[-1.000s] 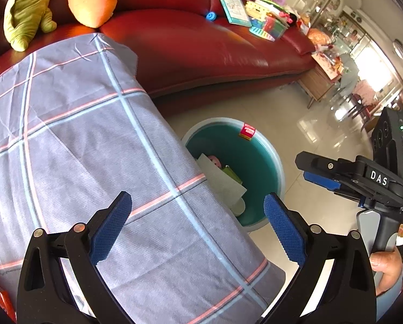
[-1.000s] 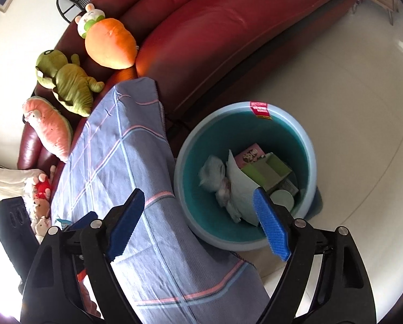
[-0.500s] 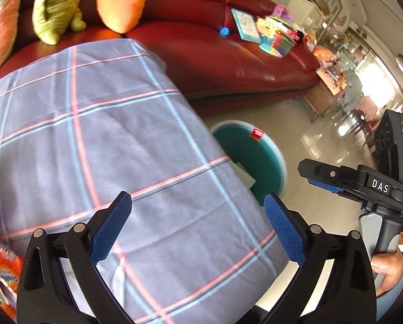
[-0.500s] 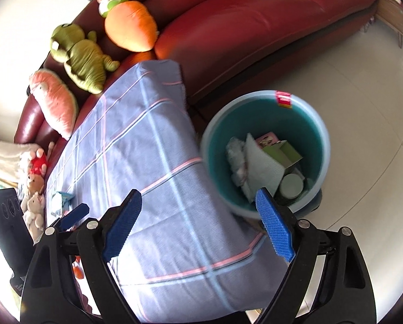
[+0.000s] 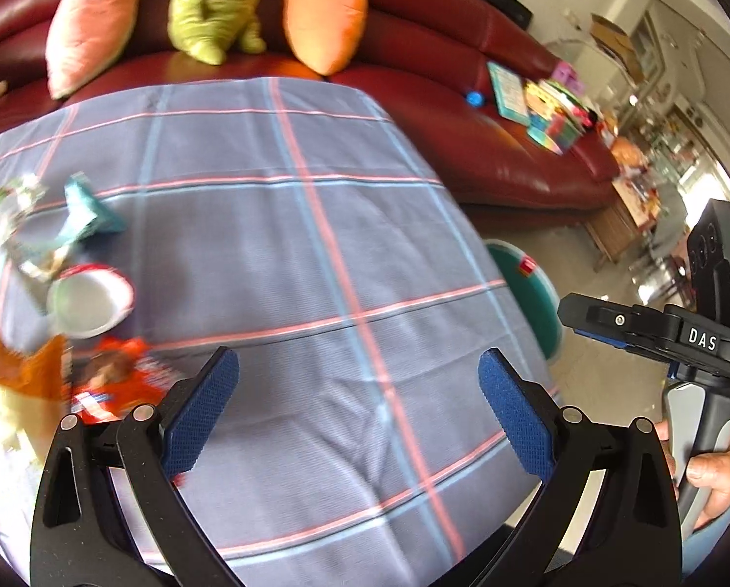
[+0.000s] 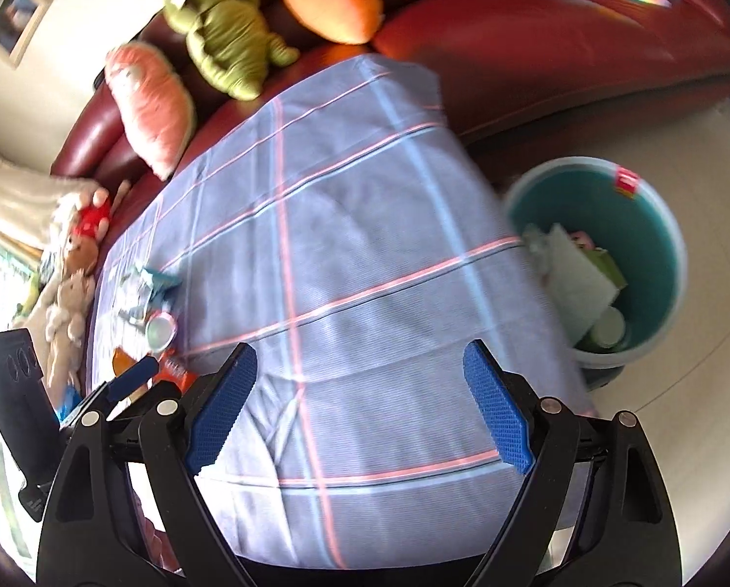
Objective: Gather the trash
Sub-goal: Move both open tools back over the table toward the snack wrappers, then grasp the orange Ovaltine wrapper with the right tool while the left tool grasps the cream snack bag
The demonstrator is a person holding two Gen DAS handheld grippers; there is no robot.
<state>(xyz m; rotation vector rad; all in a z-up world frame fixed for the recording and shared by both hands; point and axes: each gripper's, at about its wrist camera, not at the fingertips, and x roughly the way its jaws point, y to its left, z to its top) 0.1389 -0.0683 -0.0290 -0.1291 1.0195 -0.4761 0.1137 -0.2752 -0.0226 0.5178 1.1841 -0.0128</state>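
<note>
My left gripper (image 5: 357, 406) hangs over the near part of the table, its blue pads (image 5: 201, 413) spread wide apart with nothing between them. My right gripper (image 6: 360, 403) hovers likewise above the plaid tablecloth (image 6: 355, 244), jaws apart and empty; in the left wrist view it shows at the right edge, held in my right hand (image 5: 715, 477). The trash lies near the table's left edge: an orange snack wrapper (image 5: 120, 384) nearest, a white cup with a red rim (image 5: 91, 298) just beyond it, then a crumpled teal-and-silver wrapper (image 5: 79, 217); all are blurred. Off the table's right edge stands the teal trash bin (image 6: 658, 244) on the floor, holding white paper (image 6: 578, 283), a green carton (image 6: 609, 266) and a pale lid (image 6: 609, 325). Beyond the far edge, a red sofa (image 6: 560, 54) carries a carrot plush (image 5: 323, 22), a green plush (image 5: 213, 5) and a pink cushion (image 5: 93, 14).
</note>
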